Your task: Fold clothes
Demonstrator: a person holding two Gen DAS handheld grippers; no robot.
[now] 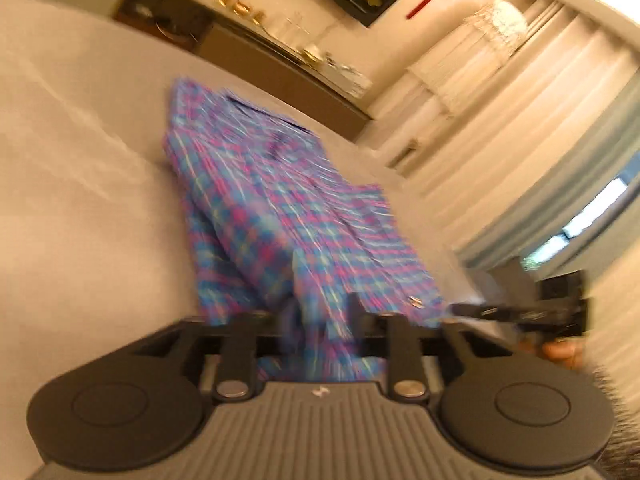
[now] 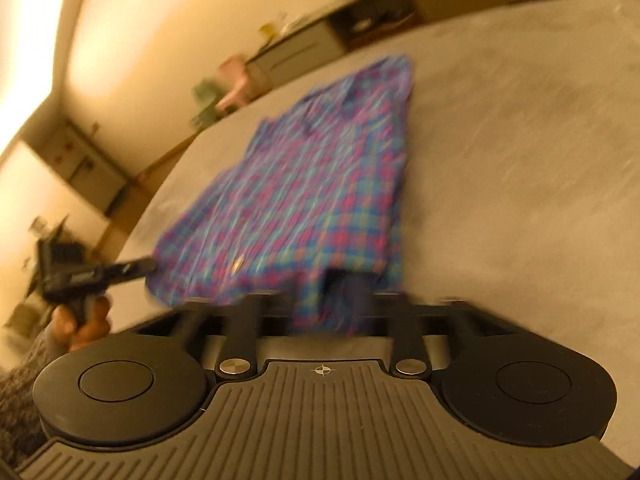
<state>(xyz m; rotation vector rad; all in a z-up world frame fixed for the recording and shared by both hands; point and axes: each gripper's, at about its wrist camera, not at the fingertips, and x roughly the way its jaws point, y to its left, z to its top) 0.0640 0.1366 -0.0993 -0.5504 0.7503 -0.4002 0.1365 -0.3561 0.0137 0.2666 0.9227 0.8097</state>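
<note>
A blue and pink plaid shirt [image 1: 280,200] lies lengthwise on a grey bed [image 1: 80,200], with its far end flat and its near hem lifted. My left gripper [image 1: 320,316] is shut on the near hem, and bunched fabric runs down between its fingers. In the right wrist view the same shirt [image 2: 312,184] stretches away from my right gripper [image 2: 332,300], which is shut on the other part of the hem. Each view shows the other gripper at the hem's outer corner: the right gripper [image 1: 472,311] and the left gripper [image 2: 140,267], the left one held by a hand [image 2: 84,320]. Both views are motion-blurred.
A low cabinet [image 1: 280,68] with small items runs along the wall beyond the bed. Pale curtains [image 1: 520,140] and a window [image 1: 592,216] stand to the right. A pink stool [image 2: 236,84] and a green one [image 2: 206,100] sit by the bed's far side [image 2: 520,120].
</note>
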